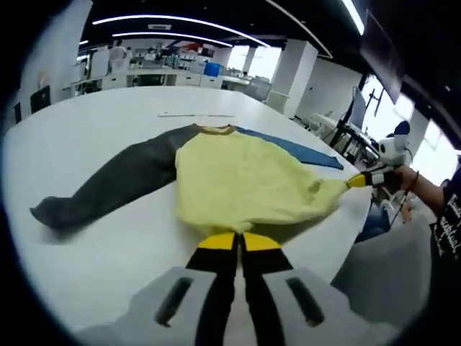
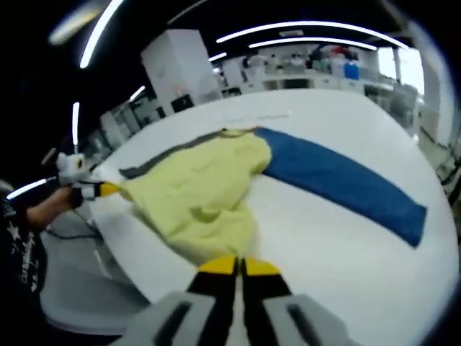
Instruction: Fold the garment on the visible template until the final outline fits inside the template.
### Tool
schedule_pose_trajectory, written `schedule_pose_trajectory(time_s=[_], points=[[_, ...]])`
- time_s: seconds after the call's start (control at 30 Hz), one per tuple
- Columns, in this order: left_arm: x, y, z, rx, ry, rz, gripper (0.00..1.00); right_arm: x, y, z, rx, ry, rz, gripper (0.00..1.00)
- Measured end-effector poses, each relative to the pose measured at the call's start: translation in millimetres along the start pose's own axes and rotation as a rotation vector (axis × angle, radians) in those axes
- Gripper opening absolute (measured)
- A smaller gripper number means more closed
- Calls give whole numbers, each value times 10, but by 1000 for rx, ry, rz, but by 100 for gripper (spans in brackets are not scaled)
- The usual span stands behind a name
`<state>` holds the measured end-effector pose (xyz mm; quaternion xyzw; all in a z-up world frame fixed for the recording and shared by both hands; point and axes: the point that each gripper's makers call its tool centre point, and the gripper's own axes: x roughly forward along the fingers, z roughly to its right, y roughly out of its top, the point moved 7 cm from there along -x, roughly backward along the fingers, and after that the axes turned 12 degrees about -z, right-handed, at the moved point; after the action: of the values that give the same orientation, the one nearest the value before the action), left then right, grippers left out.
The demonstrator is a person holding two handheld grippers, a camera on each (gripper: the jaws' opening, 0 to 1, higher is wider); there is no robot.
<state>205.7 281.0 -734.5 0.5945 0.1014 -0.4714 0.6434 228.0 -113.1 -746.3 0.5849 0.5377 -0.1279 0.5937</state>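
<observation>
Garment point(image 1: 245, 180) lies flat on the white desk point(image 1: 108, 238), yellow body facing up, grey sleeve point(image 1: 108, 184) and blue sleeve point(image 2: 338, 180) both spread out. Your left gripper point(image 1: 238, 241) is pinched closed on one hem corner, your right gripper point(image 2: 238, 267) closed on the other. No fold made yet by the look; sleeves and body all left. Can't make out a template.

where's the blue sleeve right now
In the right gripper view the blue sleeve lies flat on the white table, stretching right from the yellow body, away from both grippers.
</observation>
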Motion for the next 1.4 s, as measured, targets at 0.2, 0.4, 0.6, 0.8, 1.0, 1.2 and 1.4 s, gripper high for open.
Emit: schedule_pose_trajectory(time_s=[0.2,0.4,0.6,0.8,1.0,1.2,1.4], points=[[-111,-26,-91,-30,-2,-24,0,-114,7,-62,-17,-6,8,0],[-213,-83,-143,-52,5,-58,0,-205,-55,-65,-33,-42,-11,0],[-263,-149,-159,-99,-4,-91,0,-249,-133,-47,5,-46,-25,0],[-247,-273,-119,-153,-39,-172,0,-269,-217,-67,8,-58,-56,0],[-136,-396,-160,-192,-41,-214,0,-152,-378,-56,14,-84,-117,0],[-49,-521,-181,-220,-30,-249,0,-43,-492,-69,12,-106,-159,0],[-6,-606,-169,-237,-8,-273,0,48,-559,3,35,-105,-172,0]])
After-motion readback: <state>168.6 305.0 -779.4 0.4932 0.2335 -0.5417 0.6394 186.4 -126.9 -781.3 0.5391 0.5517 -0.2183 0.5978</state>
